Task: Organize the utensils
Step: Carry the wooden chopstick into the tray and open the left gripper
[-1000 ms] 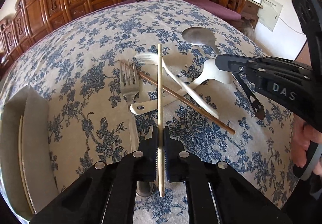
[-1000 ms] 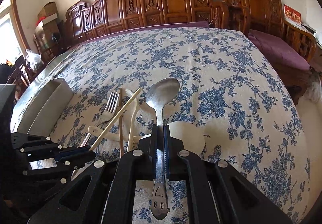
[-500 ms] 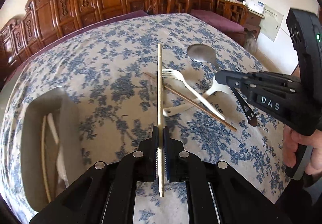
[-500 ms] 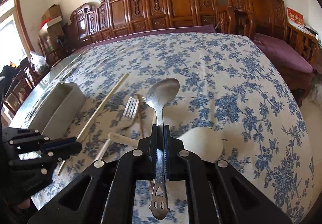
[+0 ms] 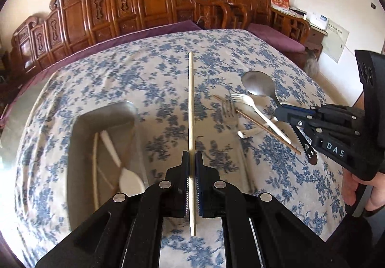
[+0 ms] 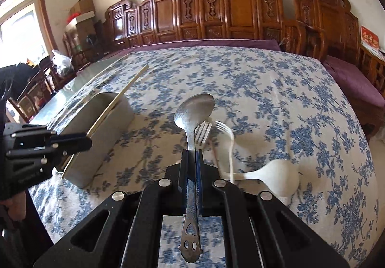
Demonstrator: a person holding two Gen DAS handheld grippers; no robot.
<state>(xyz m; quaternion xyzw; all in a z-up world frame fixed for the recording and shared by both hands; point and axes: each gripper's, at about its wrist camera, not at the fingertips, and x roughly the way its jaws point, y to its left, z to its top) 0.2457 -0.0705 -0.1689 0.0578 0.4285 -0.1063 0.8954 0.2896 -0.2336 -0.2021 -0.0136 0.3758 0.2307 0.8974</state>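
Above the table (image 5: 149,70), just right of the metal tray's (image 5: 105,111) rim, the left tool (image 5: 192,169) clamped a pale chopstick (image 5: 190,99); the right tool (image 6: 192,167) pinched a steel spoon (image 6: 193,111) over the scattered cutlery, the table's far half open.

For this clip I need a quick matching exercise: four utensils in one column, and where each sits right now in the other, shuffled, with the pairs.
Utensils
1. pale chopstick
2. metal spoon
3. white spoon
4. brown chopstick

Places
A. lying inside the metal tray
B. clamped in the right claw
C. lying on the tablecloth among the forks
D. clamped in the left claw

Pairs: 1-D, 2-B, 3-A, 4-C
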